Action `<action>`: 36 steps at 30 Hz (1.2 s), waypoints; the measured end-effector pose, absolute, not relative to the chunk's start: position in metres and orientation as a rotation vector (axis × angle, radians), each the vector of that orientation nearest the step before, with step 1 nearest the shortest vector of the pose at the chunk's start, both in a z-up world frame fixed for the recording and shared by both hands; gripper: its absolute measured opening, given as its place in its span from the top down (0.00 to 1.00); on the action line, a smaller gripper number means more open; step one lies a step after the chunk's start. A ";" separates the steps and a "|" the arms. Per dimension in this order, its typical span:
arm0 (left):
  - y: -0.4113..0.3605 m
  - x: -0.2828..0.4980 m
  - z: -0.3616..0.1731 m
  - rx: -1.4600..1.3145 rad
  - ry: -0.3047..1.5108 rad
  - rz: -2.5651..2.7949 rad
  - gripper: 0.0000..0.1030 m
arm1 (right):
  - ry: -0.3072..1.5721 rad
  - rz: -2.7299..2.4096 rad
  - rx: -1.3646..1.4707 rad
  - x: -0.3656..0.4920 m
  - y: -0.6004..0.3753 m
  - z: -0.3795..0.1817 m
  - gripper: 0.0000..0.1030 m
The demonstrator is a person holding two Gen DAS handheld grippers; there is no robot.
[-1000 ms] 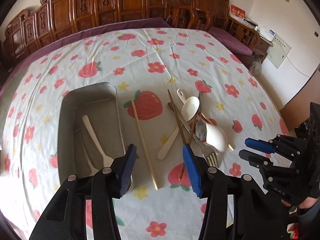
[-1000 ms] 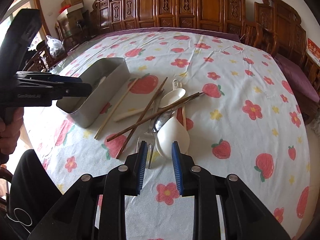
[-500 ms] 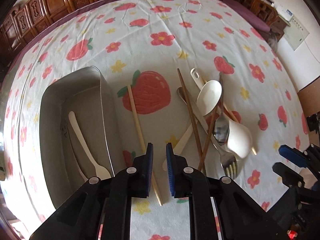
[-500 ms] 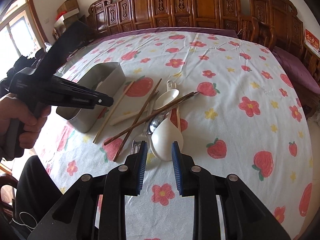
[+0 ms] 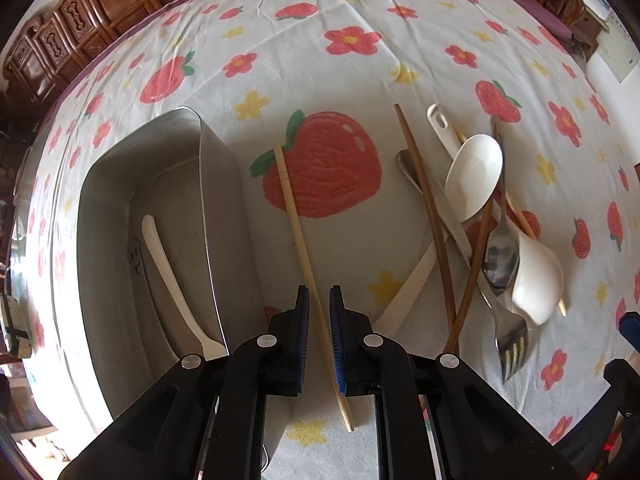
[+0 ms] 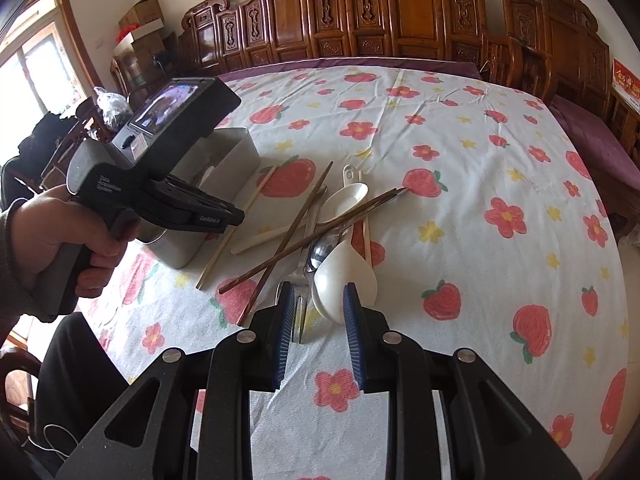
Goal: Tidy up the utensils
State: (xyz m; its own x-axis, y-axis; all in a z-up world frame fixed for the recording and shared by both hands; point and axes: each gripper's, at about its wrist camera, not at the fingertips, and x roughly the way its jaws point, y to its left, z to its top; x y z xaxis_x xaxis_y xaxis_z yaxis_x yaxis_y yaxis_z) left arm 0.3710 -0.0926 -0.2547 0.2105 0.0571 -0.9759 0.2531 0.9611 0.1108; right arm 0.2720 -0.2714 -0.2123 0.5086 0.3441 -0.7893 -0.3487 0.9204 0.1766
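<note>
My left gripper (image 5: pixel 319 300) is low over the table, its jaws narrowed around a pale bamboo chopstick (image 5: pixel 298 232) that runs between them; a small gap shows on each side. A metal tray (image 5: pixel 120 184) lies just left of it, holding a white plastic spoon (image 5: pixel 166 264). To the right lies a pile: dark wooden chopsticks (image 5: pixel 430 216), white ladle spoons (image 5: pixel 474 176), a metal spoon (image 5: pixel 500 256) and a fork (image 5: pixel 510 340). My right gripper (image 6: pixel 316 300) is partly open above the white spoon (image 6: pixel 346 276) and fork (image 6: pixel 298 292), holding nothing.
The strawberry-print tablecloth (image 6: pixel 480 184) covers the table. Carved wooden chairs (image 6: pixel 400 12) line the far side. The left gripper's body (image 6: pixel 160 184) and hand are seen at left in the right wrist view, over the tray (image 6: pixel 236 148).
My left gripper has closed from wide open to a narrow gap and dropped down over the bamboo chopstick. My right gripper has edged closer to the white spoon.
</note>
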 end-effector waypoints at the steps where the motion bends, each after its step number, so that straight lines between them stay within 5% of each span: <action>1: -0.092 0.371 -0.257 0.267 1.361 -0.137 0.91 | 0.949 0.418 -0.003 0.272 -0.272 -0.212 0.73; 20: -0.096 0.360 -0.259 0.294 1.295 -0.160 0.97 | 0.971 0.403 -0.003 0.277 -0.269 -0.223 0.73; 36: -0.066 0.326 -0.198 0.131 1.120 -0.254 0.97 | 1.001 0.389 0.071 0.317 -0.239 -0.244 0.73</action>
State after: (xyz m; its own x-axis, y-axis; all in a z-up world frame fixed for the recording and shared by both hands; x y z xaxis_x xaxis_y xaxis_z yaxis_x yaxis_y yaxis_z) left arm 0.3256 -0.0664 -0.1977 0.4108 -0.1354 -0.9016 0.2663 0.9636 -0.0234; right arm 0.3172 -0.2393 -0.2444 0.4771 0.3499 -0.8062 -0.2857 0.9293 0.2342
